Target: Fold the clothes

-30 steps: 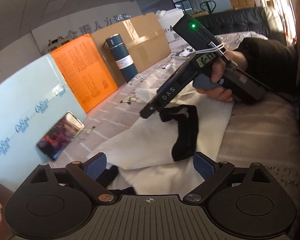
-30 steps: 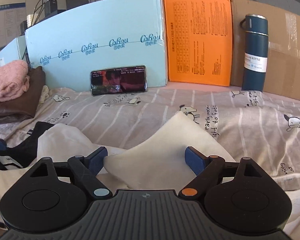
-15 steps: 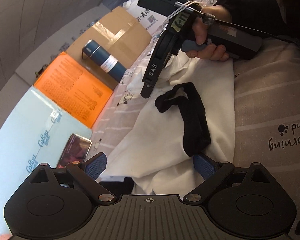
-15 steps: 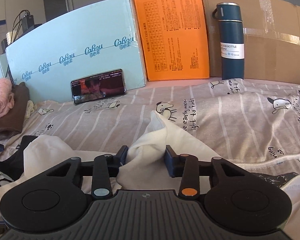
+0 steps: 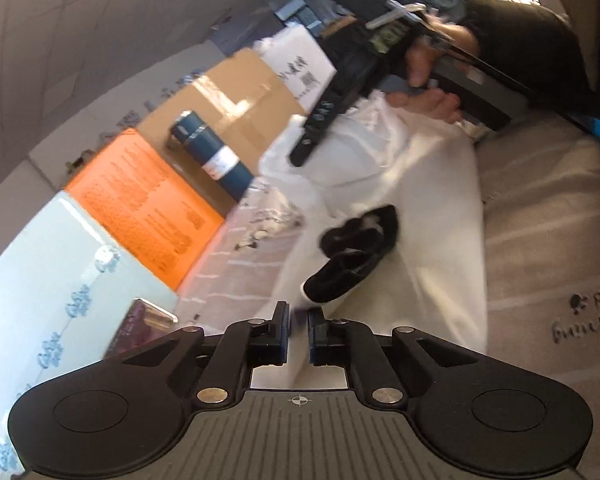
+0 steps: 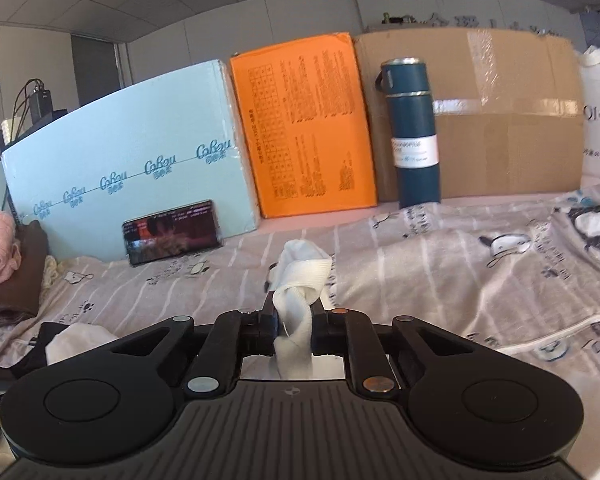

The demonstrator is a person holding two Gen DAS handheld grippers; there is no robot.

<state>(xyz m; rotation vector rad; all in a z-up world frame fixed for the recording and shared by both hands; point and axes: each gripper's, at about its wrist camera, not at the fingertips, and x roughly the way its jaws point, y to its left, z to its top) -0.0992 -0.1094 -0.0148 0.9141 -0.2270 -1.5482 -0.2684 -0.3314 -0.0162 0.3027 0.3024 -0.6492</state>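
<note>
A white garment [image 5: 420, 220] with a black collar [image 5: 352, 256] lies stretched over the bed, blurred by motion. My left gripper [image 5: 298, 324] is shut, with the garment's near edge pinched between its fingers. At the far end a hand [image 5: 428, 76] holds my right gripper [image 5: 300, 154] above the bed, and white cloth hangs from it. In the right wrist view the right gripper [image 6: 294, 312] is shut on a bunched, ribbed edge of the white garment [image 6: 304, 272], which sticks up between the fingers.
The patterned grey bedsheet [image 6: 440, 272] covers the bed. Along the back stand a light blue box [image 6: 132, 160], a phone [image 6: 172, 236], an orange board [image 6: 308, 128], a dark blue bottle [image 6: 414, 136] and a cardboard box [image 6: 500, 120]. Pink and brown clothes [image 6: 0, 256] are piled at left.
Both grippers went from open to shut on the white garment. The right gripper has risen with its bunched edge, and the left wrist view has tilted.
</note>
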